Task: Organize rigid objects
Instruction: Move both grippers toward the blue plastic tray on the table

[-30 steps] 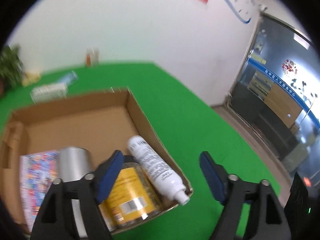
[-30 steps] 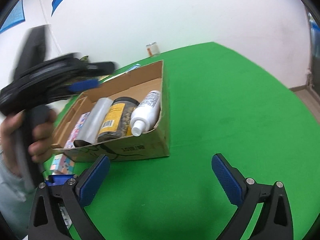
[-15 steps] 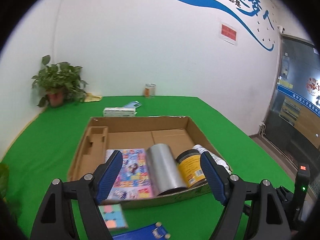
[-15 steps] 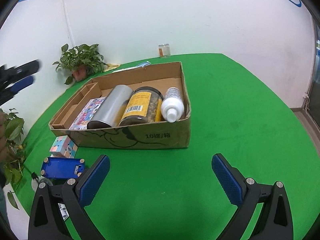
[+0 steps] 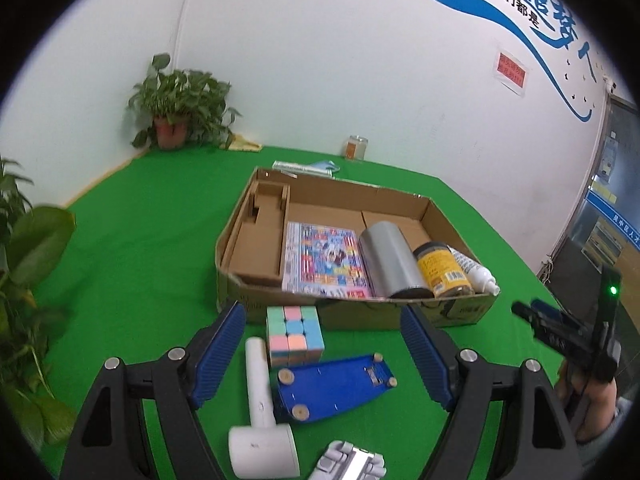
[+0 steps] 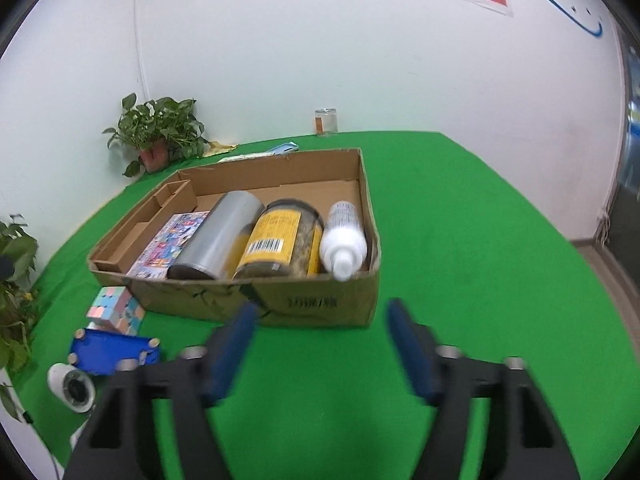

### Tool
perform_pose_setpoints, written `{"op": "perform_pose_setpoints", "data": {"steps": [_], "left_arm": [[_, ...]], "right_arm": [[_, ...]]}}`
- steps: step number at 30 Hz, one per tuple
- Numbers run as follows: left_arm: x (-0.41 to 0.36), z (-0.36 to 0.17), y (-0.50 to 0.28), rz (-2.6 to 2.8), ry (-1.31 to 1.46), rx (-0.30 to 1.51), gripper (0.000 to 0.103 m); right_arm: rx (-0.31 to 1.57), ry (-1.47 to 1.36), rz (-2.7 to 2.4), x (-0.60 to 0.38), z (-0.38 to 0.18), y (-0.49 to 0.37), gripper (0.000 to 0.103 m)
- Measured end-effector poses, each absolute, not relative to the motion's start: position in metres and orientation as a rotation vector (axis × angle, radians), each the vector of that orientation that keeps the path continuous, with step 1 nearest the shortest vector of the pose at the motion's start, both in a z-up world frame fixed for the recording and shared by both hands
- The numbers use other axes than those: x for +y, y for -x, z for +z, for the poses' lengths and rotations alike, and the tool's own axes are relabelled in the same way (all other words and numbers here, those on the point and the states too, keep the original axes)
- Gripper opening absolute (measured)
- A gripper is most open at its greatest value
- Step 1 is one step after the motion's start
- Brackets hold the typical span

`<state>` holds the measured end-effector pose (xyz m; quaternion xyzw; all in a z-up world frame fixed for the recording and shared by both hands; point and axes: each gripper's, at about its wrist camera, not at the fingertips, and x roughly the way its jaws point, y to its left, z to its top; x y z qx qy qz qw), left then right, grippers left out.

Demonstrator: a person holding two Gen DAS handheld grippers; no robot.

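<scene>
An open cardboard box [image 5: 404,316] [image 6: 320,300] on the green table holds a colourful book [image 5: 324,256], a silver cylinder [image 5: 390,258], a yellow-labelled jar [image 5: 442,272] and a white bottle [image 5: 474,270]. In front of it lie a pastel cube [image 5: 294,330] [image 6: 116,308], a blue tray upside down [image 5: 332,386] [image 6: 114,350], a white hair dryer [image 5: 260,412] and a white-grey object [image 5: 348,464]. My left gripper [image 5: 322,342] is open and empty above these loose items. My right gripper [image 6: 320,332] is open and empty in front of the box.
Potted plants [image 5: 180,104] stand at the back left corner and along the left edge [image 5: 24,280]. A glass jar [image 5: 356,147] and flat packets [image 5: 306,167] lie behind the box. The other gripper and hand [image 5: 576,340] show at the right.
My left gripper has swung back and left, from over the box to above the loose items in front of it. My right gripper's jaws have narrowed and look blurred.
</scene>
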<state>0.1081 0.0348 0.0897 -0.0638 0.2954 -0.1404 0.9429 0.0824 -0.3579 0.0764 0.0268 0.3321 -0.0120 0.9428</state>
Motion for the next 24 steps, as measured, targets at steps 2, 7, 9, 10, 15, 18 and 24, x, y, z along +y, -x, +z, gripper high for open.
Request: {"op": "perform_pose_setpoints", "data": {"steps": [2, 7, 9, 10, 15, 18, 24], "left_arm": [[0.036, 0.083, -0.108, -0.296, 0.155, 0.619, 0.08], [0.037, 0.075, -0.11, -0.309, 0.178, 0.635, 0.08], [0.037, 0.074, -0.111, -0.318, 0.173, 0.637, 0.08], [0.037, 0.073, -0.112, -0.319, 0.168, 0.636, 0.08], [0.038, 0.066, -0.116, -0.341, 0.166, 0.656, 0.08], [0.036, 0.061, -0.114, -0.358, 0.138, 0.663, 0.08], [0.041, 0.037, -0.105, -0.455, 0.114, 0.768, 0.08]], "right_arm": [[0.688, -0.032, -0.022, -0.358, 0.076, -0.098, 0.024], [0.742, -0.016, -0.03, -0.357, 0.063, -0.131, 0.007], [0.761, -0.032, -0.04, -0.358, 0.056, -0.14, 0.006], [0.768, -0.02, -0.048, -0.358, 0.053, -0.144, 0.006], [0.781, -0.032, -0.058, -0.357, 0.05, -0.152, 0.008], [0.736, -0.019, -0.079, -0.344, 0.061, -0.134, 0.065], [0.624, 0.032, 0.059, -0.297, 0.072, -0.069, 0.103]]}}
